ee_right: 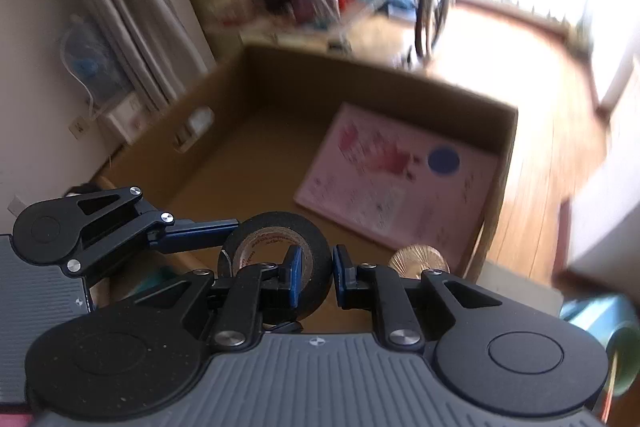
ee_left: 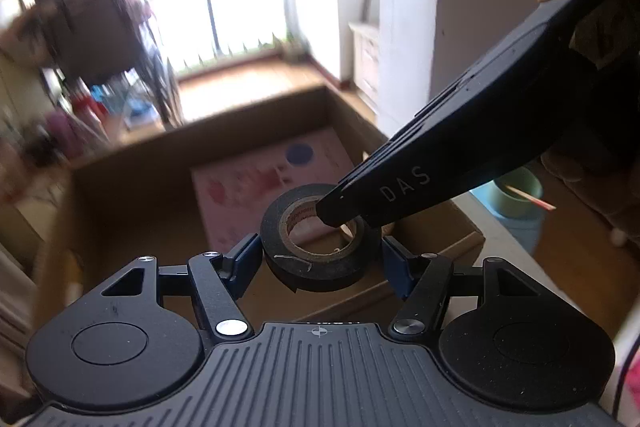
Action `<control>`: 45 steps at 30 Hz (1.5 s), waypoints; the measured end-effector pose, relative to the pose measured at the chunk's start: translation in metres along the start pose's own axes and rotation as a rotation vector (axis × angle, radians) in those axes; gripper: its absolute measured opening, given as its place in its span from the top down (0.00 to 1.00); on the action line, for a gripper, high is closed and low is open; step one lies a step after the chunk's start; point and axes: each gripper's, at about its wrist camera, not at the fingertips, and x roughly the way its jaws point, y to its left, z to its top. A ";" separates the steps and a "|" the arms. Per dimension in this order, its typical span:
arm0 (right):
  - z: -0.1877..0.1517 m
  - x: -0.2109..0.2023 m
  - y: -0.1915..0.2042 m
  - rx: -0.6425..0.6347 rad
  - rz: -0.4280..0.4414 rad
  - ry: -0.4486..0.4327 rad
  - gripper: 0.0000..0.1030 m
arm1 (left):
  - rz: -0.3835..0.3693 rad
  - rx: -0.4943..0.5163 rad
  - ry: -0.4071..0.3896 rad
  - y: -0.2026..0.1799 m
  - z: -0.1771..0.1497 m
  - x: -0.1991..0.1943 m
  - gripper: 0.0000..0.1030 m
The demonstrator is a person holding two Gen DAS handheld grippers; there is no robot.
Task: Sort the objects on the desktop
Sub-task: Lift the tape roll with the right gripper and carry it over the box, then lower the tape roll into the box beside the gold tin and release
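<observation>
A roll of black tape (ee_left: 320, 259) hangs over the near edge of an open cardboard box (ee_left: 132, 163). In the left wrist view my left gripper (ee_left: 320, 257) stands spread on both sides of the roll, its blue pads (ee_left: 244, 261) close to the roll's sides. My right gripper (ee_left: 340, 215) comes down from the upper right with a finger inside the roll's core. In the right wrist view the right gripper (ee_right: 316, 277) is shut on the wall of the tape roll (ee_right: 280, 247), one pad inside the core and one outside. The left gripper's finger (ee_right: 196, 231) lies against the roll's left side.
A pink sheet with a blue dot (ee_right: 400, 179) lies flat in the box (ee_right: 280, 75). A gold disc (ee_right: 418, 259) sits at the box's near edge. A green cup with a stick (ee_left: 518, 195) stands to the right on a white surface. Wooden floor and furniture lie beyond.
</observation>
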 end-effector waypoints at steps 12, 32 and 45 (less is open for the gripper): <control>0.020 0.070 -0.039 0.079 0.004 0.355 0.82 | -0.239 -0.176 0.264 0.026 0.006 0.069 0.37; 0.016 0.144 -0.016 -0.197 -0.123 0.744 0.84 | -0.402 -0.313 0.406 0.031 -0.007 0.101 0.38; 0.017 0.142 -0.007 -0.243 -0.151 0.807 0.81 | -0.370 -0.282 0.373 0.035 -0.005 0.089 0.19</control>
